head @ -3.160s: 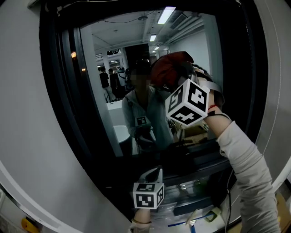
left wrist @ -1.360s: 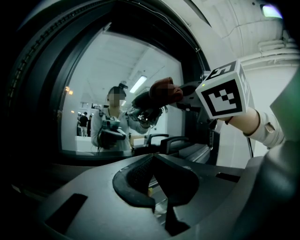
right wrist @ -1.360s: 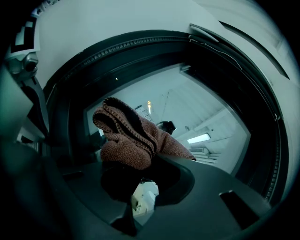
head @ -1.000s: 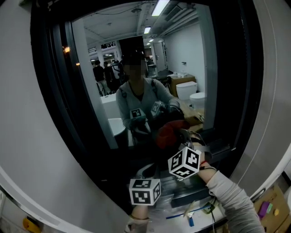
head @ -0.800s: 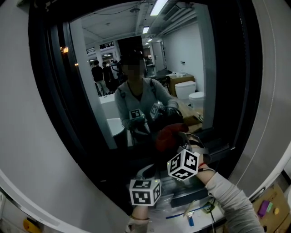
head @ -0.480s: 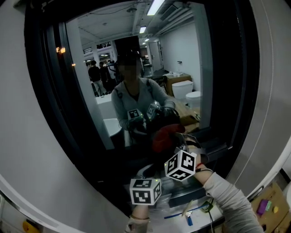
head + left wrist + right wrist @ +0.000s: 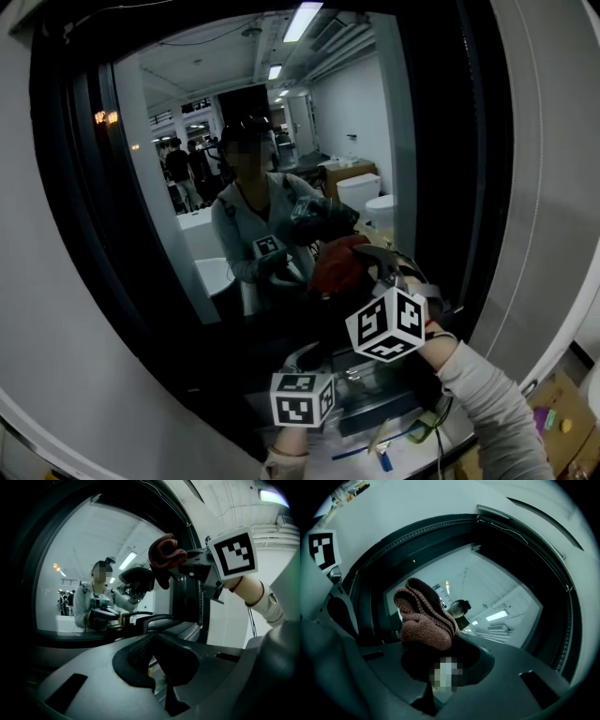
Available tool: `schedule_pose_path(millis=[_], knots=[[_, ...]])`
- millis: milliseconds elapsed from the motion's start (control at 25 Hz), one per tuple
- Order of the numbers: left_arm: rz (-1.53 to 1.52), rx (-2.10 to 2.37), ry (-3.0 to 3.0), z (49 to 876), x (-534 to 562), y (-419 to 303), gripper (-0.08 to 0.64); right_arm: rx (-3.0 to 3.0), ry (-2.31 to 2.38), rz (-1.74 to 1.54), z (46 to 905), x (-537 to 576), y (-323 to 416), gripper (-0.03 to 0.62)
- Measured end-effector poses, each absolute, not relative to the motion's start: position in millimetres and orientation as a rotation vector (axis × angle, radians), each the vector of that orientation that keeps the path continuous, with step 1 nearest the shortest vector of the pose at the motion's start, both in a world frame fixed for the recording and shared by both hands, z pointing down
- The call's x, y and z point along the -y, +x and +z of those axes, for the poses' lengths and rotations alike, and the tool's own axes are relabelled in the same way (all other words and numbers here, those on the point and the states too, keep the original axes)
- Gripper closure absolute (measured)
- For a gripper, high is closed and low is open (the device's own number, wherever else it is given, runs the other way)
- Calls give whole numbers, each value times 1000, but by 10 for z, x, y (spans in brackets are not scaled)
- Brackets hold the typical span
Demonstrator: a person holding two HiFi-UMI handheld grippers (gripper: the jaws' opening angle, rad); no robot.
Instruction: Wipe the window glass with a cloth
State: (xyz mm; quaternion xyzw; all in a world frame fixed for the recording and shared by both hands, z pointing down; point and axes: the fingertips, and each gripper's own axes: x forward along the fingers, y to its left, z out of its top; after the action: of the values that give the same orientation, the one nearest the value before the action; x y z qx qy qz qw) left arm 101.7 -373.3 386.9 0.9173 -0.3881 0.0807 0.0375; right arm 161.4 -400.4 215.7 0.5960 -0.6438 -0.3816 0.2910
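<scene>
The window glass [image 7: 187, 141] is dark and mirrors a person and a lit room. A rust-red knitted cloth [image 7: 336, 265] is bunched against the lower middle of the pane. My right gripper [image 7: 361, 272] is shut on the cloth. In the right gripper view the cloth [image 7: 423, 618] bulges from the jaws of the right gripper [image 7: 436, 644]. My left gripper [image 7: 307, 356] hangs low below the pane, shut and holding nothing. The left gripper view shows the left gripper [image 7: 157, 641] with its jaws together, and the cloth [image 7: 165, 557] up ahead.
A thick black window frame [image 7: 450, 141] surrounds the glass, and a pale wall [image 7: 56, 356] curves round the left. Below the pane a ledge carries clear plastic clutter [image 7: 375, 380] and a blue pen [image 7: 352, 453]. A cardboard box [image 7: 562, 412] sits at the lower right.
Over three seconds my right gripper brought the cloth from high on the glass down to its lower part. In the last half second it rose slightly. The left gripper stayed put.
</scene>
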Motion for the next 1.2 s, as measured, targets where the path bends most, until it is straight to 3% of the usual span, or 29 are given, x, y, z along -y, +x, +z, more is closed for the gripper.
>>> schedule_pose_path(millis=[760, 1200], knots=[[272, 1073, 2880, 3881, 3857, 1478, 555, 1100, 1901, -1241, -586, 3770, 3115, 549], [255, 1081, 2901, 3806, 3907, 1491, 555, 936, 2038, -1196, -1358, 3821, 3405, 549]])
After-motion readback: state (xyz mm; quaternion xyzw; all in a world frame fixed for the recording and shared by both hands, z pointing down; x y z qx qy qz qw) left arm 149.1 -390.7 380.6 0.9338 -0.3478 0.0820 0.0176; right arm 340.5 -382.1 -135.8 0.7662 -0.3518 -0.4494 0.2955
